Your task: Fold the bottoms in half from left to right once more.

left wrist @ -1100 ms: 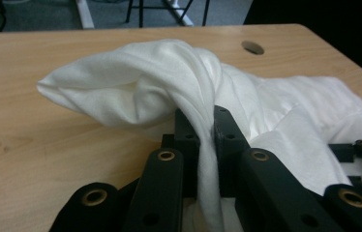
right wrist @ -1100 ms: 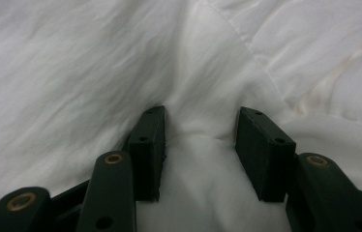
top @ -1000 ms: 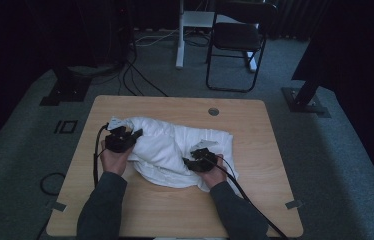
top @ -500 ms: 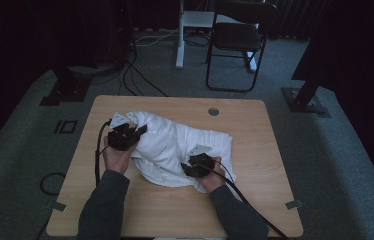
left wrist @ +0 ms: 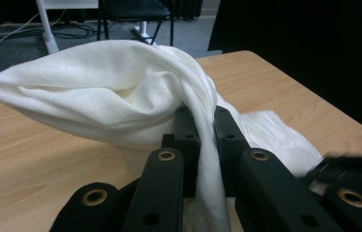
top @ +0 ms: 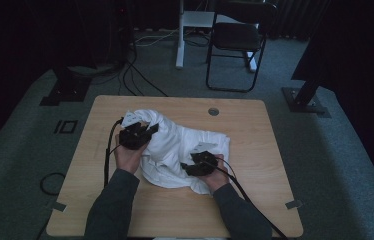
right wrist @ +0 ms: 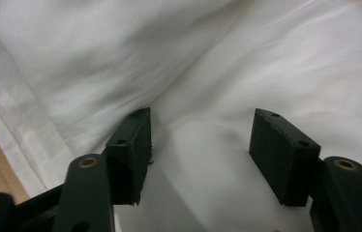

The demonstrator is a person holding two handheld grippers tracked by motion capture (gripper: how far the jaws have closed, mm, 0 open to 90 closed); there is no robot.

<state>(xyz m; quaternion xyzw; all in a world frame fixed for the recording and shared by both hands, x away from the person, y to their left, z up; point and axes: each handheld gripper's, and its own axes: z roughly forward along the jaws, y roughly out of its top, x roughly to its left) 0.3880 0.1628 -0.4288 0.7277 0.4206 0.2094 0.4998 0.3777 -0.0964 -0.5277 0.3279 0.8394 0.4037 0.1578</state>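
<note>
A white cloth (top: 177, 150) lies crumpled on the table (top: 255, 165), near its middle, a little toward the person's side. The left gripper (top: 142, 134) is at the far left edge of the cloth. Its jaws are clamped on a fold of the cloth (left wrist: 121, 96), and this fold is lifted above the table and hangs in a pouch shape. The right gripper (top: 200, 165) is over the near right part of the cloth. Its jaws have just been opening and now stand apart, with cloth (right wrist: 208, 145) below and between them, but the pads (right wrist: 130, 150) do not press it.
</note>
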